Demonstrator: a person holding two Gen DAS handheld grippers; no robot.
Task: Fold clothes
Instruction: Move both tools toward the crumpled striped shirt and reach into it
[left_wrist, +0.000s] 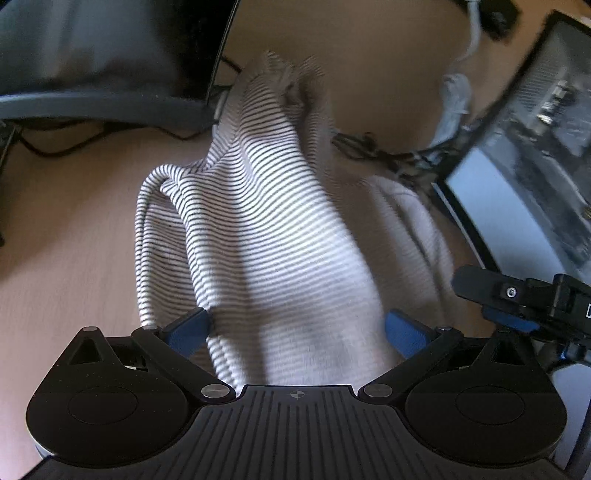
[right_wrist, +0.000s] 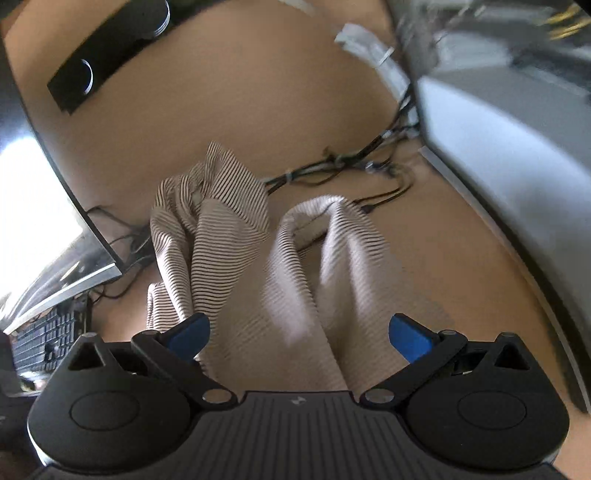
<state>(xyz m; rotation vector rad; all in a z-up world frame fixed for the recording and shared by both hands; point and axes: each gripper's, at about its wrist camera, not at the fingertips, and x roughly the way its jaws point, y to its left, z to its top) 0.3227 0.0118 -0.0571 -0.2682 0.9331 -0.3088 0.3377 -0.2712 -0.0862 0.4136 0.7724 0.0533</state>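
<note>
Left gripper: blue-padded fingers spread wide apart, one pad at 9 o'clock and one at 3 o'clock of the cloth passing between them. Striped garment, white with thin dark stripes, runs from the gap between those fingers up toward 12 o'clock, bunched and rumpled, its far end heaped near the top centre; a rolled edge hangs off toward 9 o'clock. Left pad appears to touch the cloth edge; right pad sits just beside it, contact unclear. Right gripper: fingers likewise wide apart, nothing pinched. In its view the striped garment fills the gap between the fingers and climbs toward 12 o'clock, splitting into two humped folds, one at 11 o'clock, one at 1 o'clock. Garment lies on a tan wooden desk. Cables beyond the cloth at 1 o'clock. Keyboard at 9 o'clock. Right gripper body also shows in the left view at 3 o'clock, near the cloth.
</note>
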